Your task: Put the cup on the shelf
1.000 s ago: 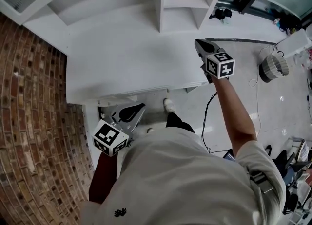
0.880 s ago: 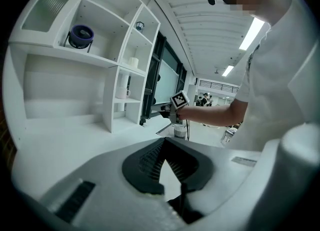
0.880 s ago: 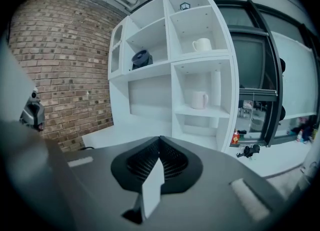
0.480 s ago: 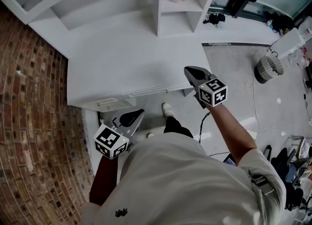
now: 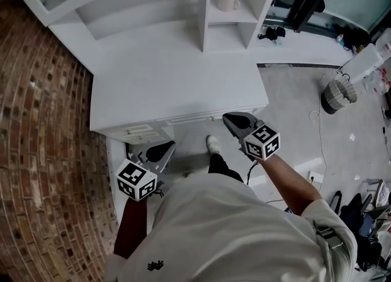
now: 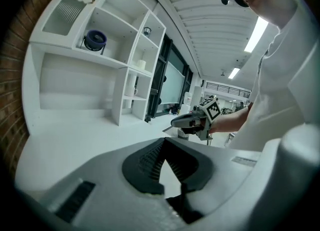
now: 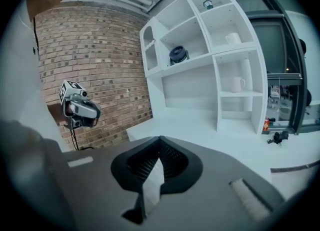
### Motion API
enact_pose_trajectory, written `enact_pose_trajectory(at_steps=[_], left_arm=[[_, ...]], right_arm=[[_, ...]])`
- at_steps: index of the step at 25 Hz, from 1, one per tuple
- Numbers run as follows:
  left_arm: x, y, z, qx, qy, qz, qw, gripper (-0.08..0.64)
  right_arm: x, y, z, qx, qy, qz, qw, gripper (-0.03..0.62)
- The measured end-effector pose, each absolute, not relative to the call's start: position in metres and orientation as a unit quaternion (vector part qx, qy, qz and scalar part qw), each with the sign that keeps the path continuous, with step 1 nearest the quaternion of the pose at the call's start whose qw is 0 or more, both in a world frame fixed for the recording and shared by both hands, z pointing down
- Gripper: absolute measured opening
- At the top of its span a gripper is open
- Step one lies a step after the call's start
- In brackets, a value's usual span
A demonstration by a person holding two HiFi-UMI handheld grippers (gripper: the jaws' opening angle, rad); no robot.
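Note:
A white cup [image 5: 229, 0] with a handle stands in a narrow compartment of the white shelf unit [image 5: 204, 12] at the back of the desk; the right gripper view shows the cup [image 7: 238, 84] upright. My right gripper [image 5: 235, 120] hangs off the desk's front right corner, far from the cup, shut with nothing in it. Its own view shows the right gripper [image 7: 160, 141] with tips meeting. My left gripper [image 5: 160, 151] is low by the desk's front left, also shut and empty. The left gripper view shows the left gripper [image 6: 163, 143] pointing toward the shelves.
The white desk [image 5: 177, 85] lies ahead, with a brick wall [image 5: 43, 152] to its left. A dark round object [image 7: 178, 54] sits on a higher shelf, a second white cup [image 7: 232, 38] above the first. A ribbed bin [image 5: 339, 91] and cables lie on the floor at right.
The right gripper has drawn back from over the desk's right side to its front corner, toward the person. The cup stays on the shelf. The left gripper has barely moved.

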State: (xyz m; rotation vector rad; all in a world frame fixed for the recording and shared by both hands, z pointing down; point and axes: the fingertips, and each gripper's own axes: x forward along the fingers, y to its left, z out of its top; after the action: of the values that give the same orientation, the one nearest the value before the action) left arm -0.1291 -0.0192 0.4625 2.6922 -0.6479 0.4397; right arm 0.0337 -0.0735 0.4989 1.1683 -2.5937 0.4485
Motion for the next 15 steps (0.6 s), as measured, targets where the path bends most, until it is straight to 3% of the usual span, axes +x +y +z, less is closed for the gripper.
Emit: enact_pose_trajectory(at_steps=[15], left_arm=[[-0.122,-0.016,0.469,0.95,-0.213,0.159,0.161,0.006]], right_arm=[[0.02,-0.048,0.476,0.388,-0.904,0.135,0.123,0.008]])
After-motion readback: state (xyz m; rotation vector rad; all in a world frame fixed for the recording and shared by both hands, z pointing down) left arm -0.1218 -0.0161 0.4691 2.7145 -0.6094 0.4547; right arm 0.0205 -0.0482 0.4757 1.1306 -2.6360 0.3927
